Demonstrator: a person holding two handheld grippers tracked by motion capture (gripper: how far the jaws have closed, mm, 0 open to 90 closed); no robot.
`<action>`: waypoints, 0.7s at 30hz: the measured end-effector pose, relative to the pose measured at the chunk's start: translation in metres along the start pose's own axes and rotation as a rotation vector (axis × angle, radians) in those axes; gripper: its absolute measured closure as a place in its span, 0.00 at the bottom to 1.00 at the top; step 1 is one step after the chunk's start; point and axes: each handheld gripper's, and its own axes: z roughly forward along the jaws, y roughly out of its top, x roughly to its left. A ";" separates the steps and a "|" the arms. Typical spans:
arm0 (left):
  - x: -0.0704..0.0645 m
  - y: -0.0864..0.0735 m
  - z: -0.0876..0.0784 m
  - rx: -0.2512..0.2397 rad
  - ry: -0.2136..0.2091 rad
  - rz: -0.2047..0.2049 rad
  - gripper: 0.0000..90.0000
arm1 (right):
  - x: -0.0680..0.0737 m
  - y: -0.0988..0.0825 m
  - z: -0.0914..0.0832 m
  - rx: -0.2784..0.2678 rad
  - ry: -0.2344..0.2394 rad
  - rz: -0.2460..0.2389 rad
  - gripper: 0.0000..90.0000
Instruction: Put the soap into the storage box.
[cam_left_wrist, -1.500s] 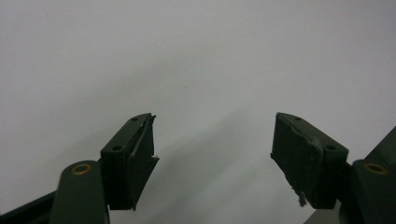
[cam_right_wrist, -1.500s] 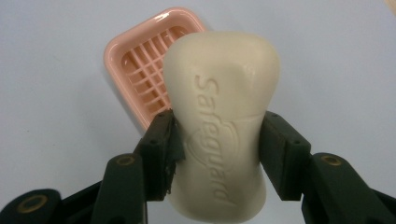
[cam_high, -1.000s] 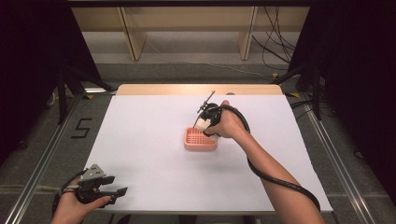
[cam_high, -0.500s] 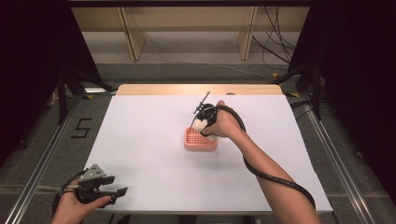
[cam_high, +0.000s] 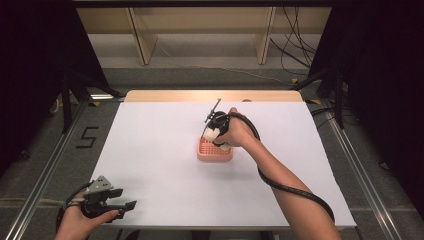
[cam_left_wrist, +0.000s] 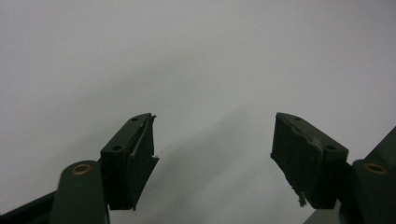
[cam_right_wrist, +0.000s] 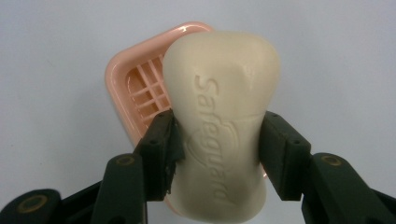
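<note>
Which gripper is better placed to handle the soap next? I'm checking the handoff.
Right. The right gripper is already shut on the soap bar above the pink soap dish; the left gripper sits open, far off.

The person's right forearm (cam_high: 280, 185) reaches in from the lower right, stretched toward the table's middle; its hand (cam_high: 235, 131) holds the black two-jaw right gripper (cam_right_wrist: 217, 140), whose jaws press both sides of a cream, waisted bar of soap (cam_right_wrist: 222, 116); the left hand (cam_high: 75, 222) sits at the near left corner, holding the black left gripper (cam_left_wrist: 212, 149), jaws spread wide apart.
</note>
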 end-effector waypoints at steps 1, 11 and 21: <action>0.000 0.000 0.000 0.000 0.000 0.000 0.33 | -0.003 0.000 0.002 -0.009 -0.001 -0.040 0.56; 0.001 0.000 -0.002 0.010 -0.004 0.024 0.33 | 0.000 0.003 0.006 0.013 0.015 -0.019 0.56; 0.001 0.000 -0.001 0.001 0.003 0.012 0.33 | 0.000 0.003 0.012 0.017 0.020 -0.039 0.56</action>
